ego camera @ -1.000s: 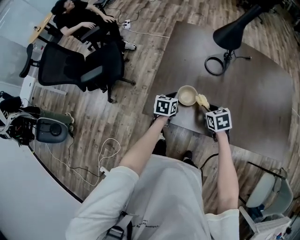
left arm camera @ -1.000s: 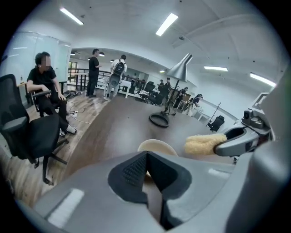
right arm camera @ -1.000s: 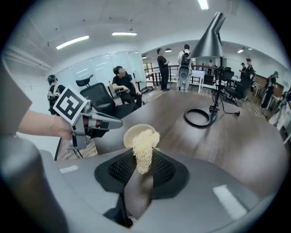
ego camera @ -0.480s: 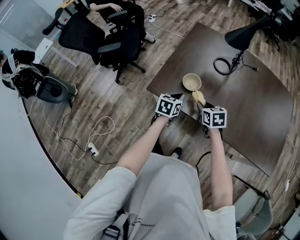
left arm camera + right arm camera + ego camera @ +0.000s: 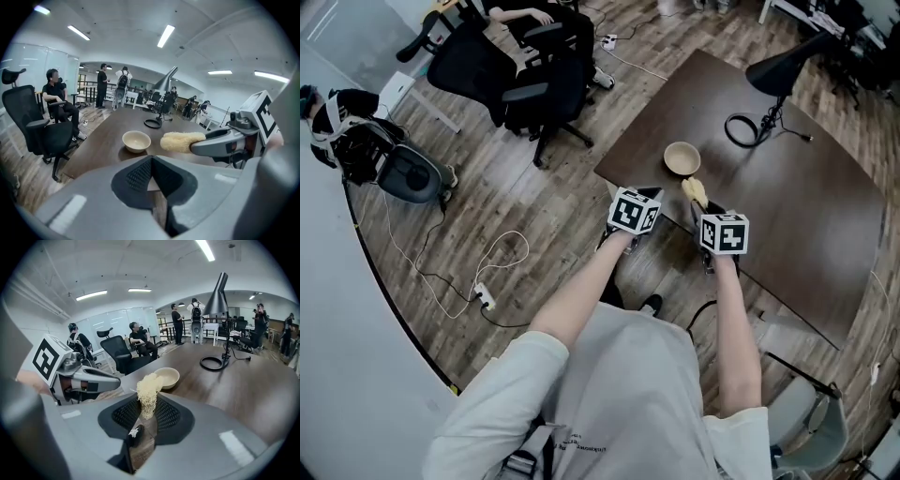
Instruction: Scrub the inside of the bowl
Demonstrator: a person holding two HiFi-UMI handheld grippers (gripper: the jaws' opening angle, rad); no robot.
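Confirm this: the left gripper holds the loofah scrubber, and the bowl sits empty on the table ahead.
Wrong gripper. The right gripper holds the loofah scrubber, as the right gripper view shows; the left gripper holds nothing. The bowl does sit empty on the table ahead.

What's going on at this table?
A person stands at the corner of a dark brown wooden table with a two-jaw gripper in each hand. The right gripper is shut on a pale yellow fibrous scrubber and holds it just short of the round cream bowl, not touching it. The left gripper has its jaws together on nothing and is off the bowl. The bowl sits alone on the table, and scrubbing has not started.
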